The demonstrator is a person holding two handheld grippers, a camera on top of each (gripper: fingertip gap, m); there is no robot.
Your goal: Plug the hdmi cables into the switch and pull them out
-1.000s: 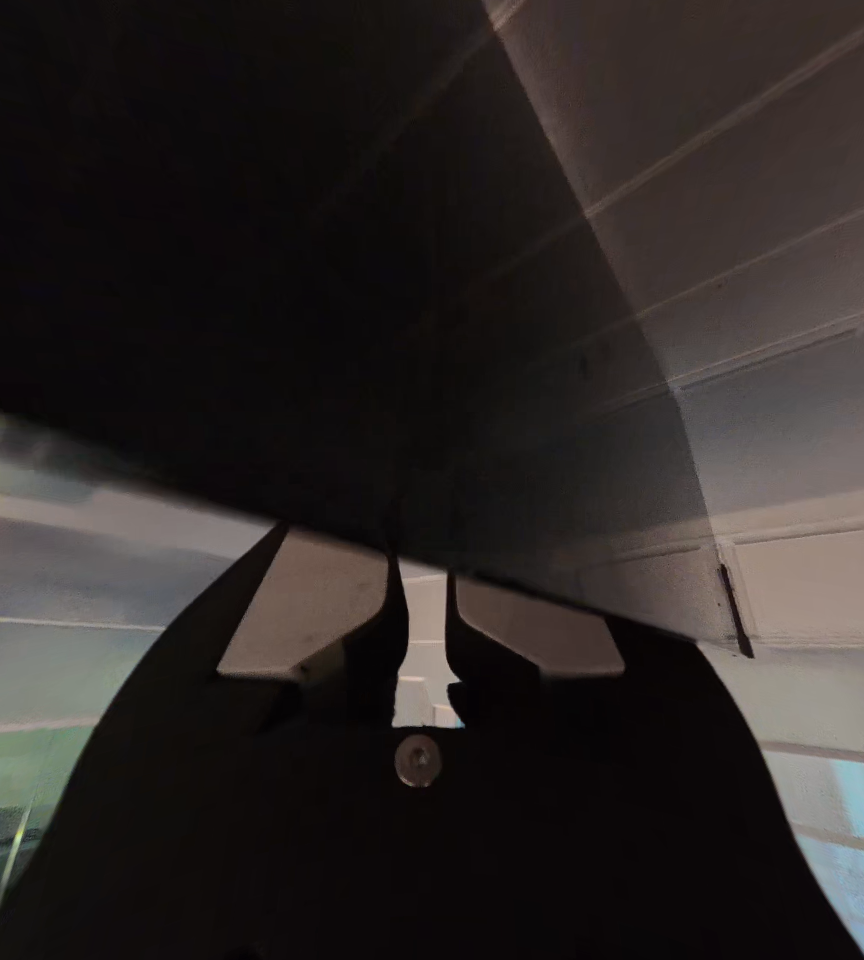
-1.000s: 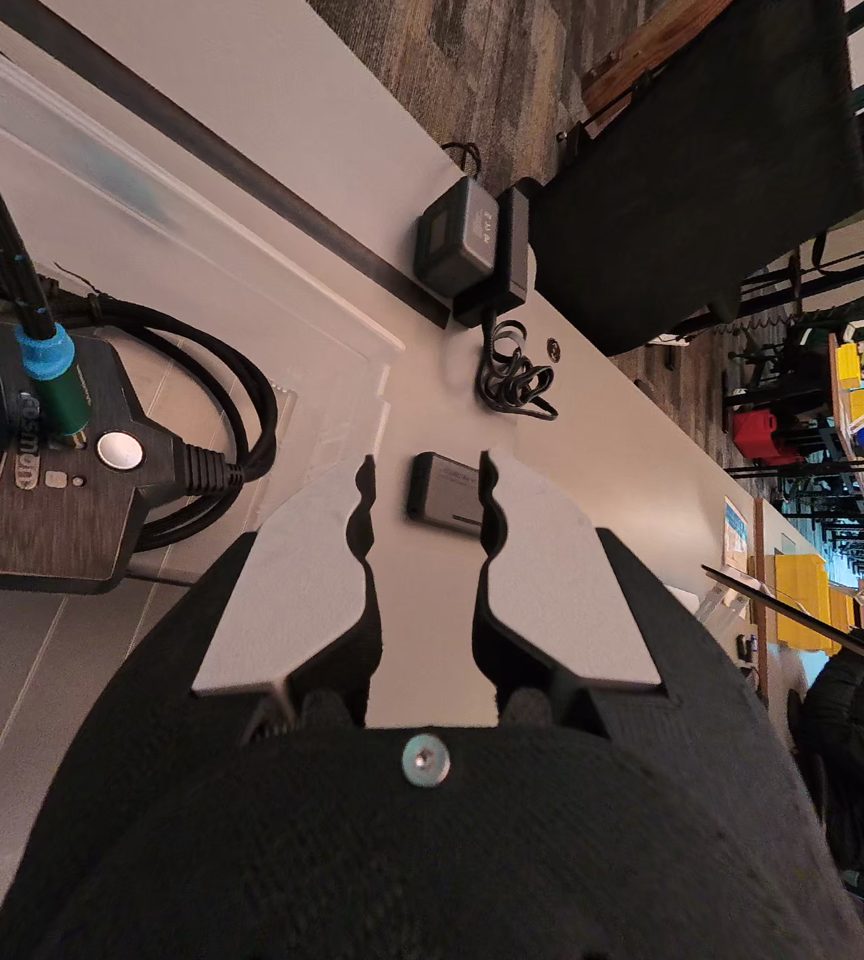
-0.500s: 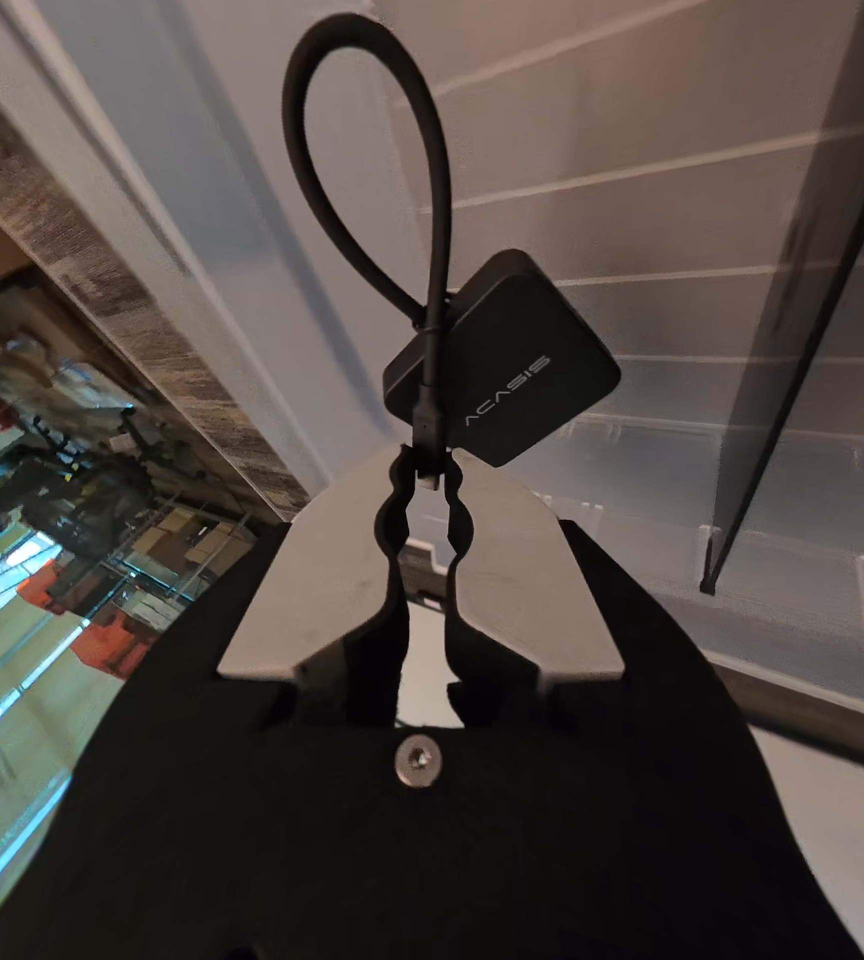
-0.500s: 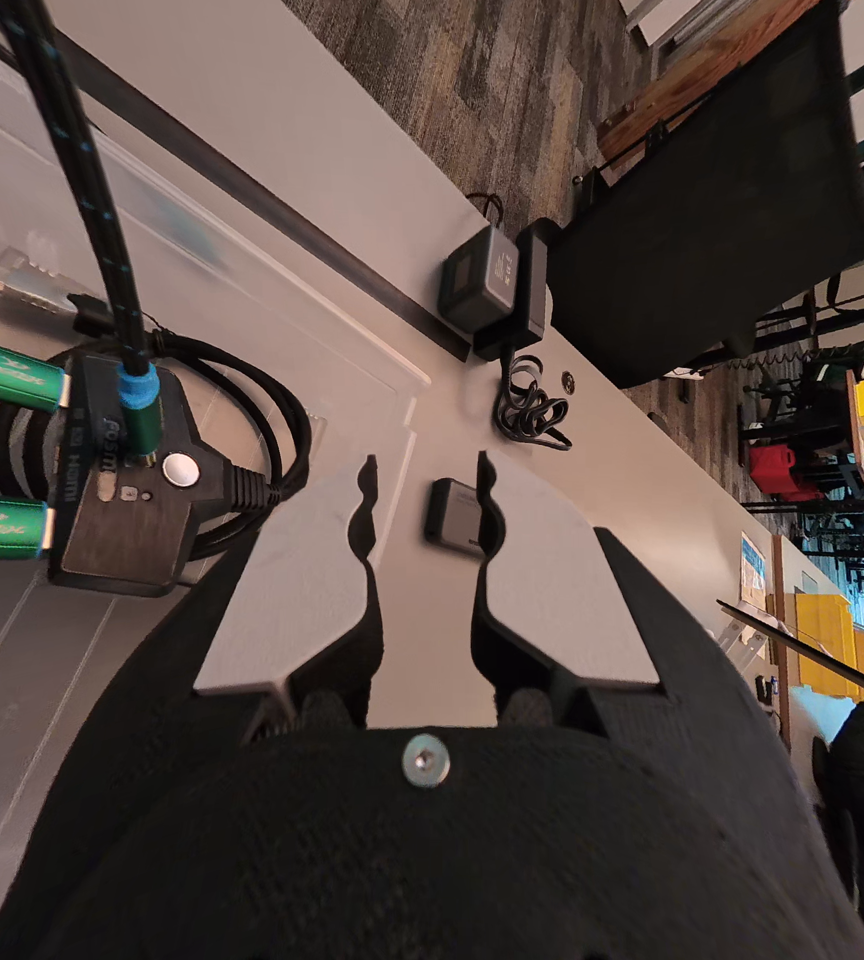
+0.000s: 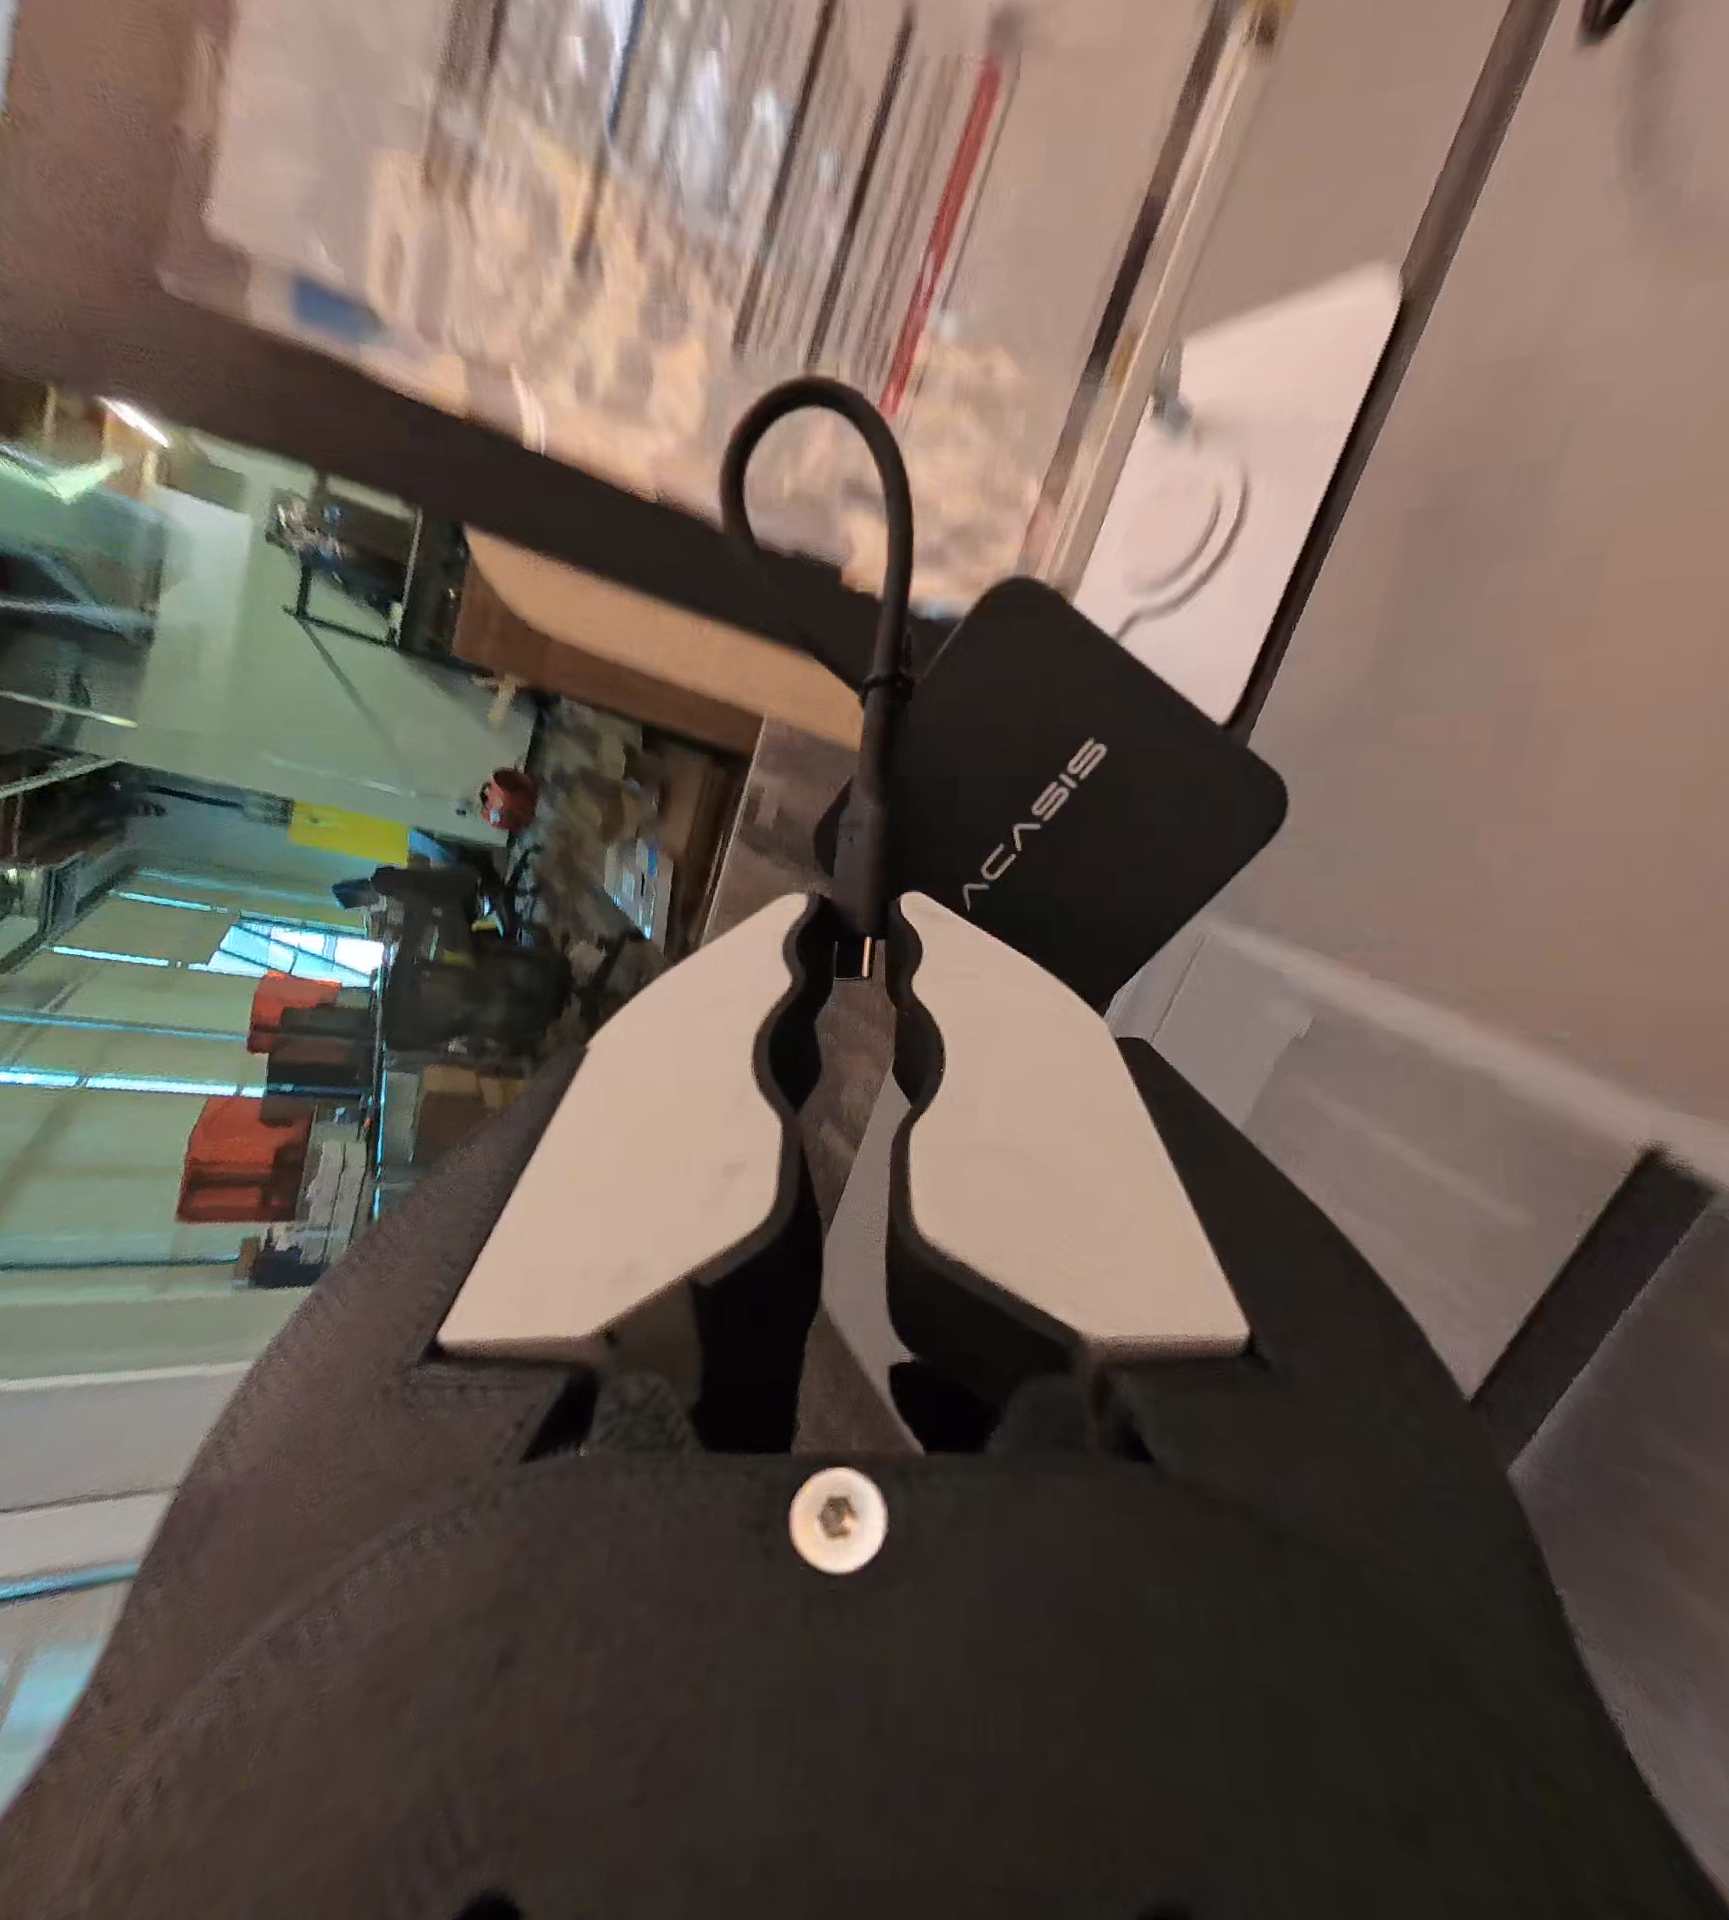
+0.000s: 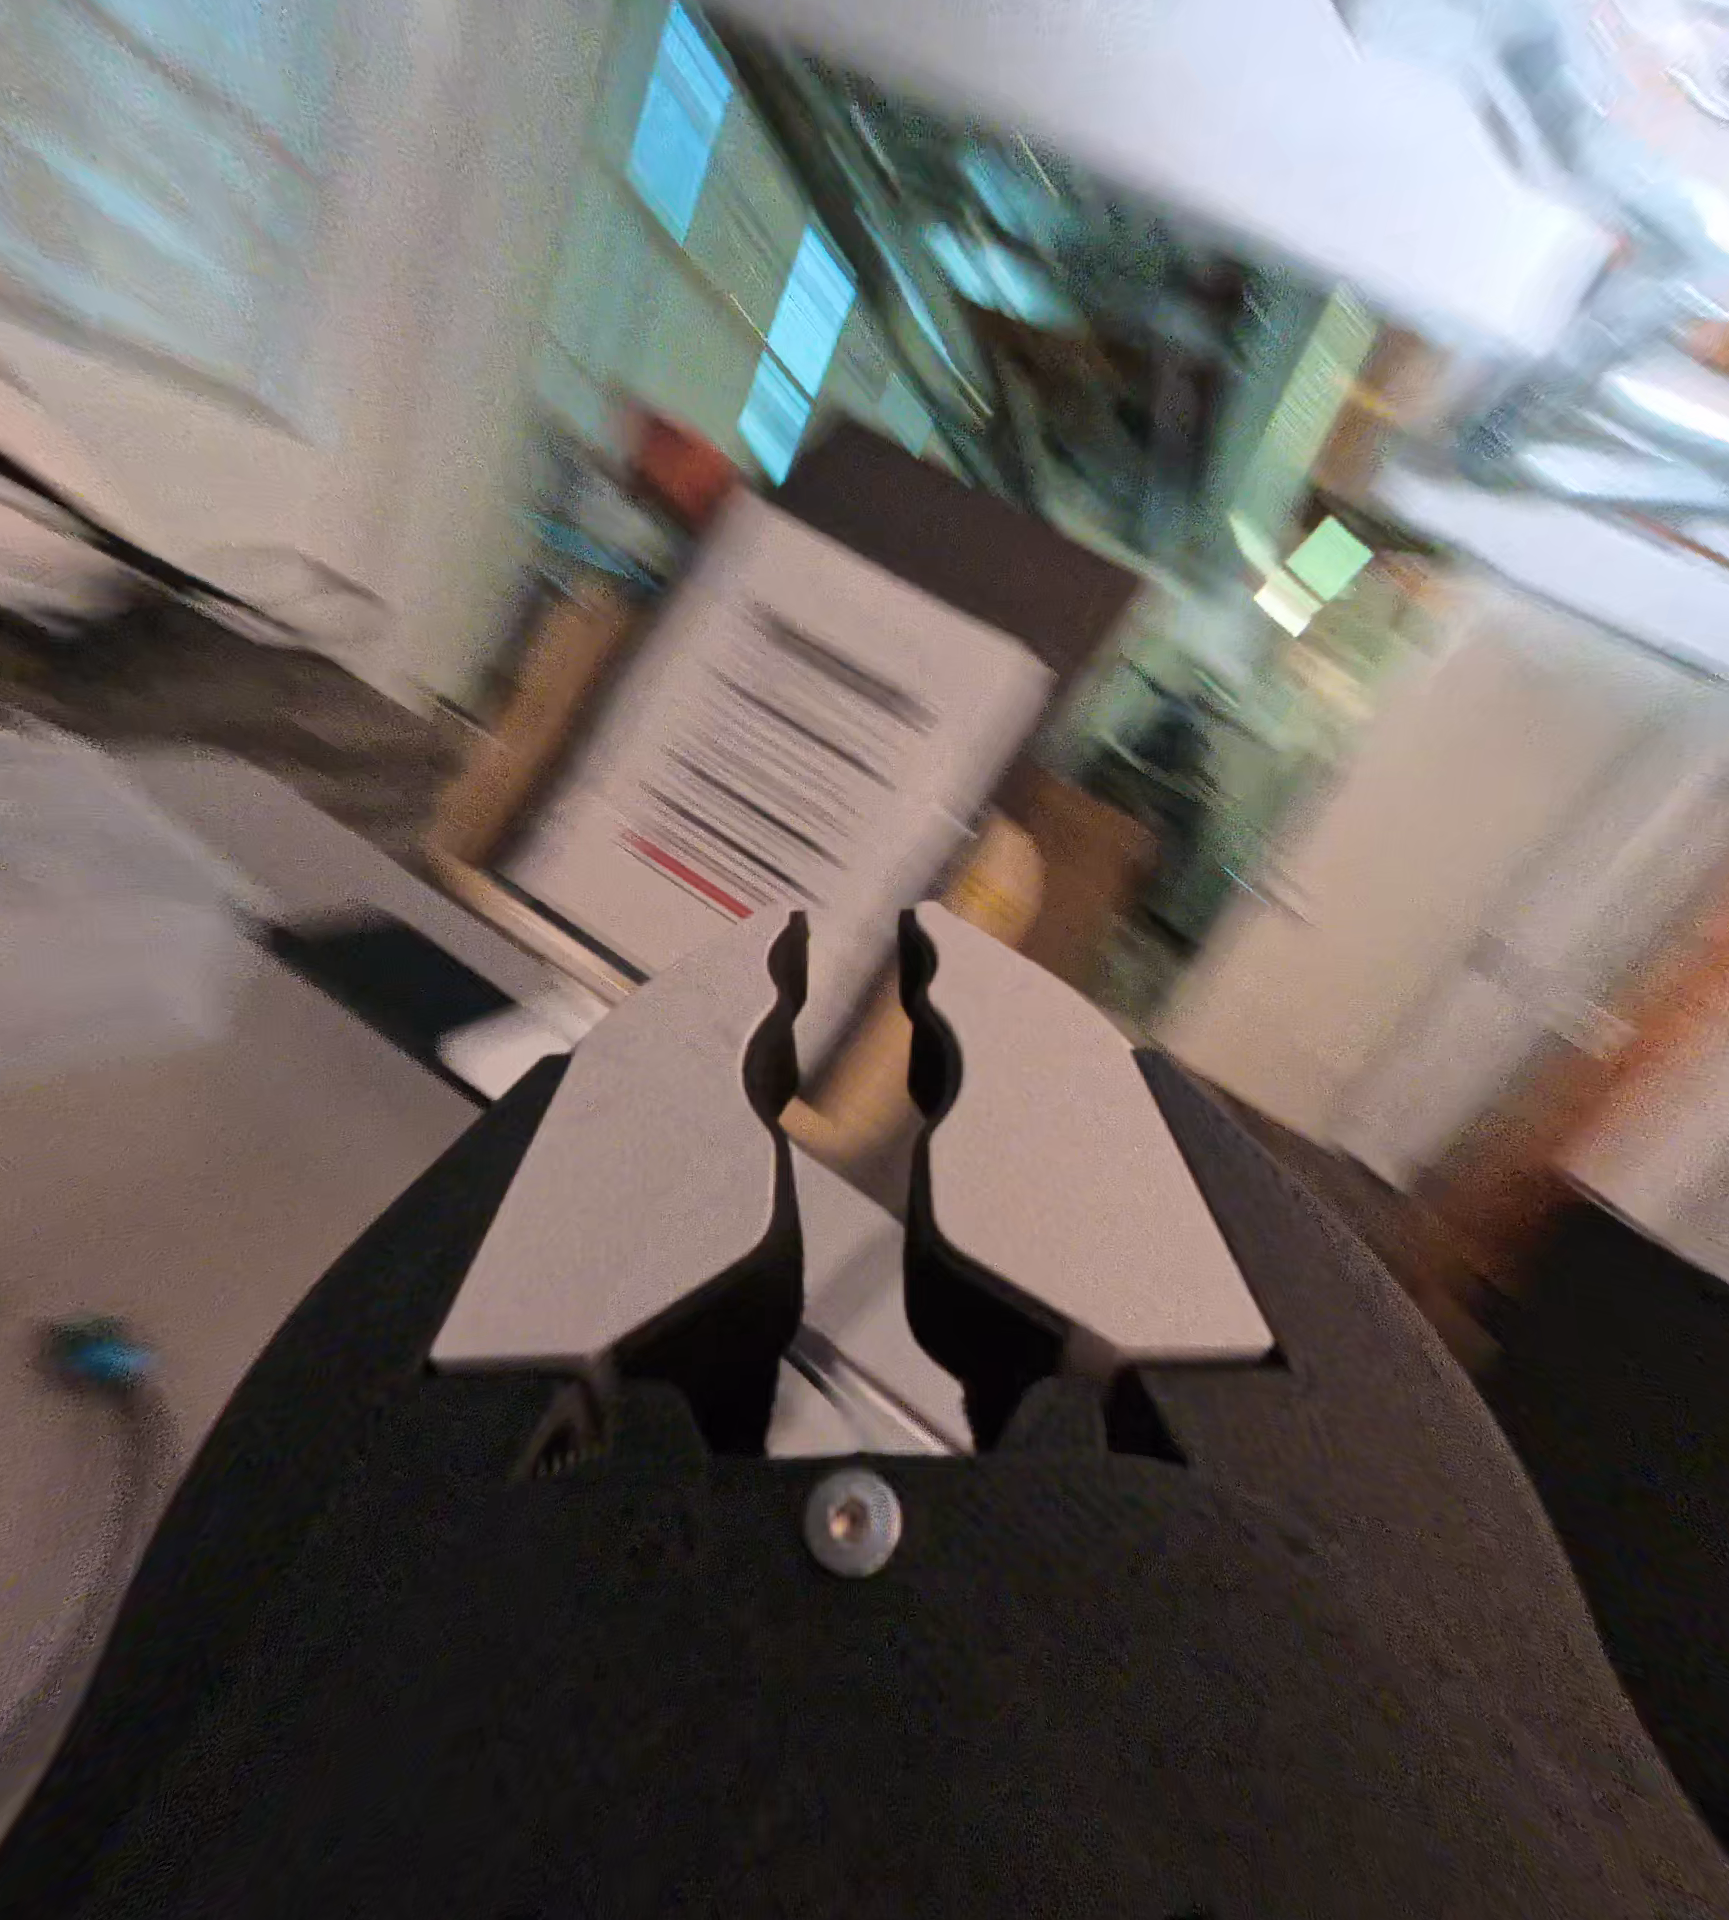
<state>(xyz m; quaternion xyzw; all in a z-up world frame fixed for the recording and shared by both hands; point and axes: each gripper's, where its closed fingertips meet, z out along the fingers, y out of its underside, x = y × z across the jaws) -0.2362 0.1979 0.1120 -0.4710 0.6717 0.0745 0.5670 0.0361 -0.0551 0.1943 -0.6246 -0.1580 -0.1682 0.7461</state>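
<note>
My left gripper [image 5: 860, 935] is shut on the small plug [image 5: 865, 862] of a short black cable [image 5: 818, 468]. The cable loops up and back to a flat black square box [image 5: 1078, 790], which hangs in the air beside the fingertips. My right gripper [image 6: 849, 930] is empty, its jaws a narrow gap apart, and its view is heavily blurred. Two blurred blue-green spots [image 6: 96, 1351] at the lower left of the right wrist view may be the HDMI plugs. The switch cannot be made out in either view.
In the left wrist view a pale table surface [image 5: 1618, 727] lies to the right, with a dark strip [image 5: 1587, 1288] across it and blurred shelves and red bins [image 5: 236, 1164] far off at the left. In the right wrist view a white sheet with dark lines [image 6: 787, 748] stands ahead.
My left gripper has lifted the plug and black box up from the clear bin. My right gripper has swung off the switch and table into blur, and its jaws have narrowed.
</note>
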